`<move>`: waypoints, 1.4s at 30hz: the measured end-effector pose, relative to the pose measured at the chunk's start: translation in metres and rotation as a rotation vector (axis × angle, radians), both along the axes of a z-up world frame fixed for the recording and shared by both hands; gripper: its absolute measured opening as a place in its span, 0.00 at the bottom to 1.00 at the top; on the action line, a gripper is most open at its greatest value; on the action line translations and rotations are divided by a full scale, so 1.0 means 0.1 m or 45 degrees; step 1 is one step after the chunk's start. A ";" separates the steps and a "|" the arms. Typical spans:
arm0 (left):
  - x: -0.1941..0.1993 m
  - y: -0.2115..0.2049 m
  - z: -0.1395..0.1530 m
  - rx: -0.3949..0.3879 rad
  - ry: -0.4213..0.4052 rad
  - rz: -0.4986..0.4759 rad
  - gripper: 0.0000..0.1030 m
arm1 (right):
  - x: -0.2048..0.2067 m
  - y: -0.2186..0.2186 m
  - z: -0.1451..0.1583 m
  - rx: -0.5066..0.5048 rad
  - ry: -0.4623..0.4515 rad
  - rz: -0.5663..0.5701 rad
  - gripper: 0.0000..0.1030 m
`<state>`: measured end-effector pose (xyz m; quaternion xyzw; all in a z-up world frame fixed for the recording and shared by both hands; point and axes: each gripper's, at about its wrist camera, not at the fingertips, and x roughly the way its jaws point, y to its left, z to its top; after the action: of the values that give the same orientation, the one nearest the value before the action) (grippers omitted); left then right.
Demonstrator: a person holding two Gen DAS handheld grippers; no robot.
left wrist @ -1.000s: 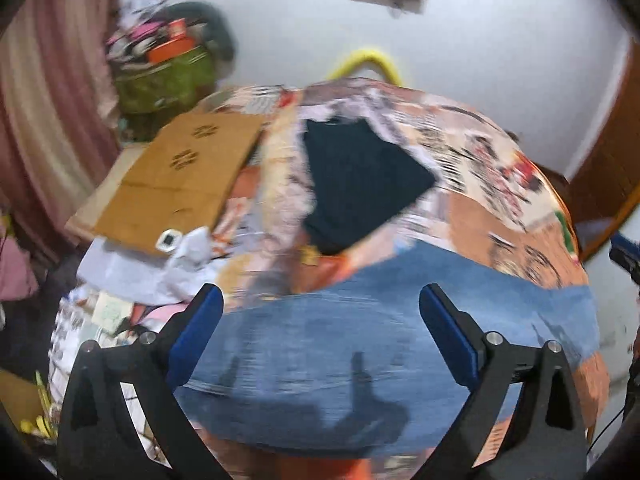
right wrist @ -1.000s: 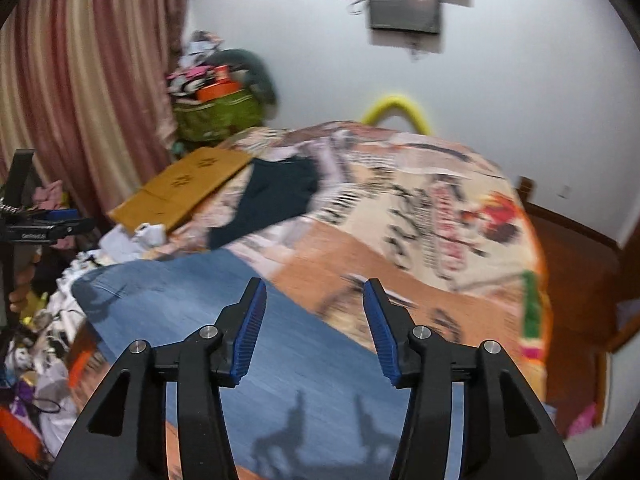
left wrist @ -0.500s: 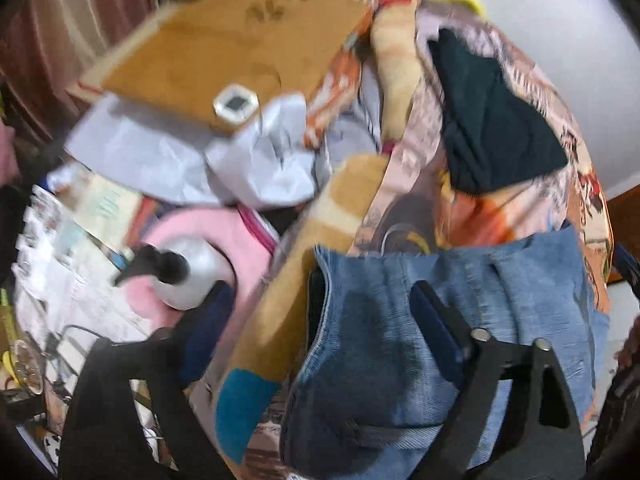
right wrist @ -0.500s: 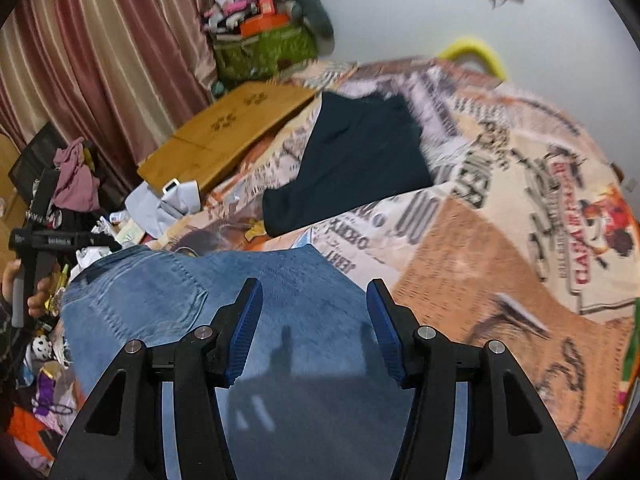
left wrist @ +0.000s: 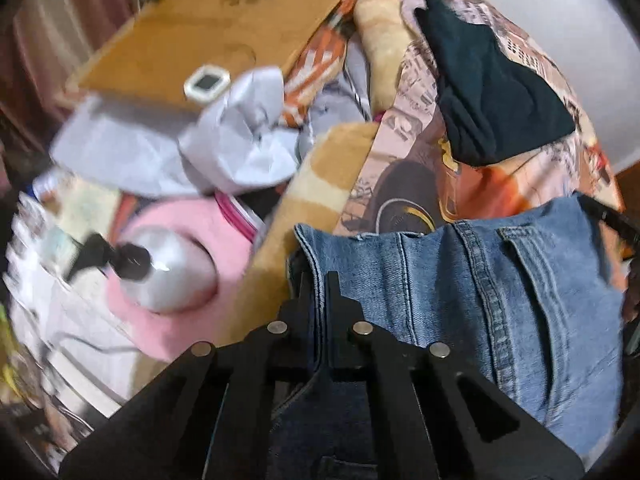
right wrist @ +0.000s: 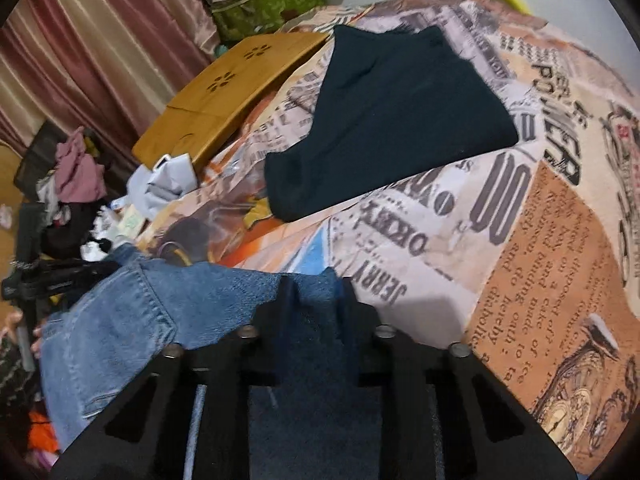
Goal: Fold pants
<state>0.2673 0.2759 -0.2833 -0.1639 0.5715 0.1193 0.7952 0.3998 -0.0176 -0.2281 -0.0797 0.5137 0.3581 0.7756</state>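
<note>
Jeans (left wrist: 500, 300) lie at the bed's (right wrist: 540, 240) near edge; both claws, spread a second ago, now pinch them: left claw (left wrist: 318, 280) at waistband, right claw (right wrist: 314, 284) on denim edge. Ready to lift and fold.

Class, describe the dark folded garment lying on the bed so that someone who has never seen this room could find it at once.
Start at the bed with the newspaper-print cover. Beyond the blue jeans held by both grippers, towards the wall, lies the dark garment, folded flat beside the wooden board. It is the only plain, near-black piece; the jeans are faded blue denim and everything under it is busily printed.
</note>
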 end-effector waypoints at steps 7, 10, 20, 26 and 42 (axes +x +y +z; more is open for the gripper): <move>-0.23 0.10 0.01 0.179 -0.030 0.092 0.09 | 0.01 0.00 -0.02 -0.075 -0.041 -0.017 0.07; -0.26 0.07 0.00 0.190 0.009 0.093 0.15 | 0.00 0.00 0.01 -0.104 -0.043 -0.015 0.08; -0.48 -0.33 0.77 0.277 -0.214 0.054 0.65 | -0.55 -0.18 0.64 -0.020 -0.204 0.010 0.23; -0.69 -0.67 1.02 0.305 -0.255 -0.021 0.76 | -1.03 -0.31 0.94 0.057 -0.313 0.030 0.45; -1.14 -0.63 0.55 -0.254 -0.113 0.174 0.85 | -1.66 -0.48 0.42 -0.016 -0.301 0.020 0.52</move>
<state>0.1532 0.2133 -0.2279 -0.2856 0.5322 0.1083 0.7896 0.2340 -0.0659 -0.1861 -0.1303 0.4202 0.3489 0.8275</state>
